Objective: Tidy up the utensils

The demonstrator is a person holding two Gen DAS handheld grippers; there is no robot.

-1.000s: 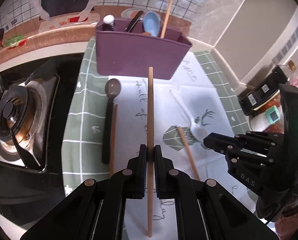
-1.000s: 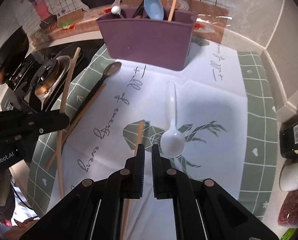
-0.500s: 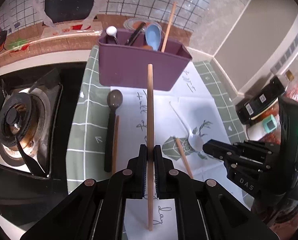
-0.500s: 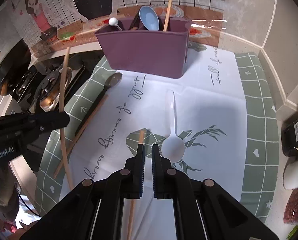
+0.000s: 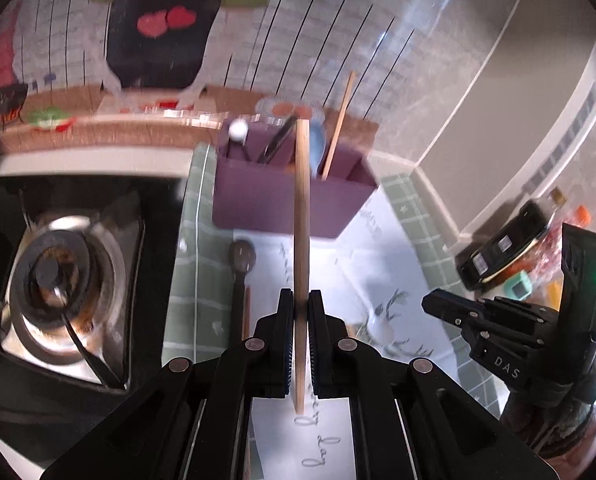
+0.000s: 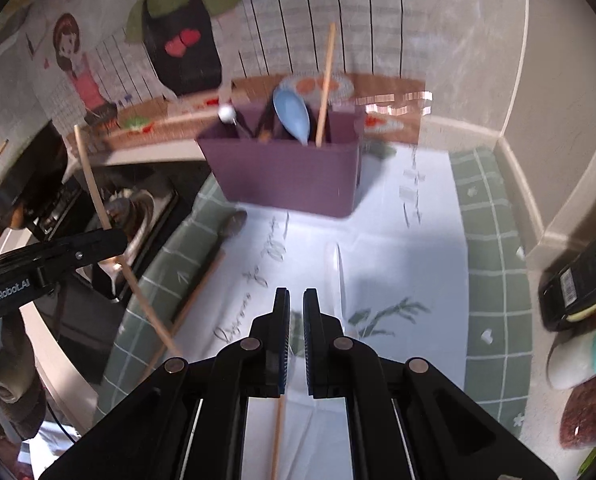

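My left gripper is shut on a wooden chopstick and holds it above the mat, its tip over the purple utensil holder. From the right wrist view the same chopstick stands tilted at the left, well short of the holder. The holder has a blue spoon, a chopstick and dark utensils in it. My right gripper is shut and empty above the mat. A white spoon, a dark spoon and loose chopsticks lie on the mat.
A gas stove is at the left of the green checked mat. Dark packets, a white bottle and jars crowd the right counter edge. The tiled wall stands behind the holder.
Both grippers have risen and tilted up, so the holder looks smaller and farther. The left gripper has carried the chopstick higher, its tip now over the holder's top. The right gripper stays shut.
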